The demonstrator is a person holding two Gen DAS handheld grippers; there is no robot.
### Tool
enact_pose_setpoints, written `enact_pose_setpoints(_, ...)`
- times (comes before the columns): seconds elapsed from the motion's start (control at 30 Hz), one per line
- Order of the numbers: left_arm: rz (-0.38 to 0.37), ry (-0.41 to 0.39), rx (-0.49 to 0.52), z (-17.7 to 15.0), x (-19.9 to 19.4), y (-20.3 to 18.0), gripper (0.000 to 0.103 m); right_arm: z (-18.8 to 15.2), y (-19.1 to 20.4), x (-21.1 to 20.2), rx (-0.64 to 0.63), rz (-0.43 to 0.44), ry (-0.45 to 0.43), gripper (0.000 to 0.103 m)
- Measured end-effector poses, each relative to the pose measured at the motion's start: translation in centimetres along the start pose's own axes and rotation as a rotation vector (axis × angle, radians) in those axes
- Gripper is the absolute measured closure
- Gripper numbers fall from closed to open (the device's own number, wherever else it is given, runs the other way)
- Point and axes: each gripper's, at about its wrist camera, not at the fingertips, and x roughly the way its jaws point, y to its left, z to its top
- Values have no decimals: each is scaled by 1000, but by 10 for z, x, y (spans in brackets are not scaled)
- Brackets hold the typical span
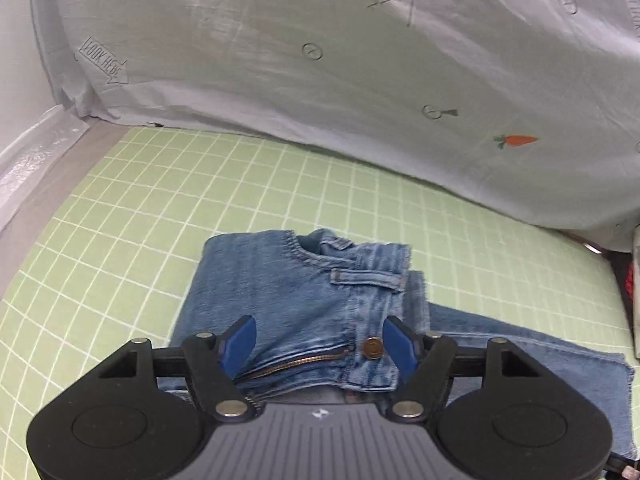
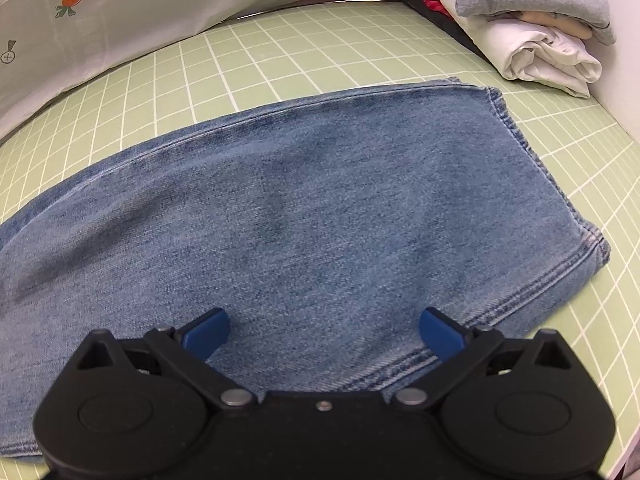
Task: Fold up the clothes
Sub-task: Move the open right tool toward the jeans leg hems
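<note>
A pair of blue jeans (image 1: 288, 292) lies on a pale green mat (image 1: 120, 208) with a white grid, which covers the counter. In the left wrist view the waist end of the jeans is folded over, showing the belt loop, the brass button (image 1: 373, 348) and the open zipper (image 1: 296, 364). The left tongs (image 1: 318, 342) hang over this part with their blue pads spread apart, one on each side of the button and zipper; the pads do not press on the denim and nothing is pinched between them.

In the right wrist view a flat leg of the jeans (image 2: 304, 208) stretches across the mat, its stitched hem toward the right edge. The right tongs (image 2: 324, 330) sit above the near edge of this leg, blue pads spread wide, gripping nothing.

Behind the mat hangs a pale grey sheet (image 1: 360, 80) printed with small orange carrots and line drawings. At the far right corner of the mat, well apart from the jeans, rests a stack of folded clothes (image 2: 536, 36) in white and grey.
</note>
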Motion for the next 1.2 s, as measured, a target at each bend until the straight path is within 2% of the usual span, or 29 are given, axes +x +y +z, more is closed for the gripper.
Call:
enact_pose_setpoints(0.13,103,80,6,-6,26,11,32,1,0,1,-1,0,3,0)
enact_pose_setpoints(0.23,111,96,19,-8,38,14,29,2,0,3,-6,4,3,0)
enact_pose_setpoints(0.33,114,79,68,-2,45,6,29,2,1,4,-8,9,-1,0)
enact_pose_setpoints(0.43,96,91,141,3,59,-14,29,3,2,6,0,15,-9,0)
enact_pose_setpoints(0.57,115,112,239,-1,81,-40,31,7,4,9,5,15,-19,0)
enact_pose_setpoints(0.7,124,110,238,-8,89,-44,31,6,4,10,2,18,-31,0)
enact_pose_setpoints(0.93,89,142,227,-6,86,-36,28,14,-7,11,-30,45,-59,0)
enact_pose_setpoints(1.03,118,146,235,-7,86,-41,27,22,-24,14,-10,41,-94,0)
enact_pose_setpoints(1.2,159,158,229,-7,86,-48,27,38,-59,26,24,-22,-148,0)
